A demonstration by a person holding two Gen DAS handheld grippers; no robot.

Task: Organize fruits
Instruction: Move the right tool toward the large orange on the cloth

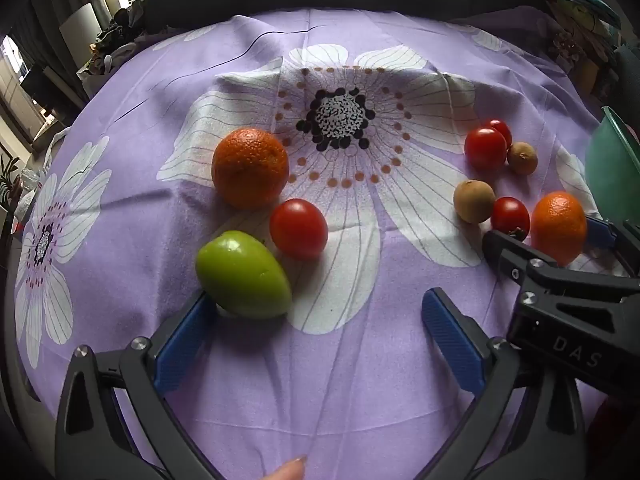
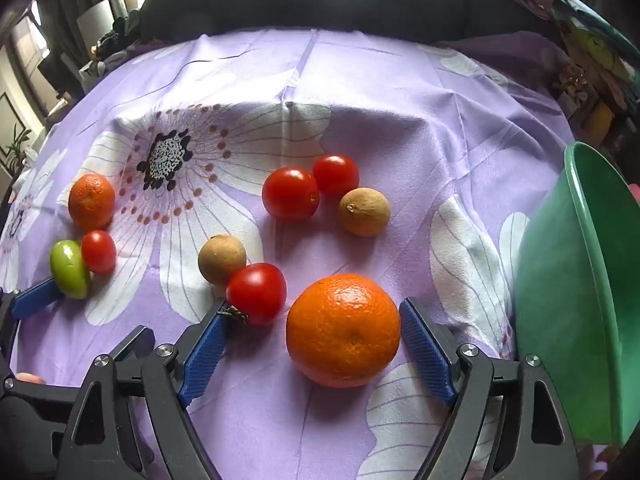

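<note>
- I hold my left gripper (image 1: 320, 328) over the near edge of the table, on its purple flower cloth (image 1: 360, 40). Its blue pads are wide apart and hold nothing.
- The green fruit (image 1: 242, 276) lies just by my left gripper's left pad. It looks like it touches the pad tip, but I cannot tell for sure.
- A red tomato (image 1: 298, 229) sits right beside the green fruit, and a big orange (image 1: 250, 167) sits just behind them, near the middle of the cloth.
- My right gripper (image 2: 316, 344) is wide open too. The other orange (image 2: 343, 329) lies between its pads, close to the right one, but the pads do not squeeze it.
- A tomato with a little stem (image 2: 257, 293) lies just by the right gripper's left pad.
- A brown round fruit (image 2: 222, 258) touches that tomato.
- Farther back, two more tomatoes (image 2: 291, 194) sit together with a second brown fruit (image 2: 364, 211) beside them.
- A green bowl (image 2: 580, 300) stands at the right edge of the table, tipped up.
- I can read the letters "DAS" on the black body of my right gripper in the left view.
- A fingertip (image 1: 290, 470) shows at the bottom.
</note>
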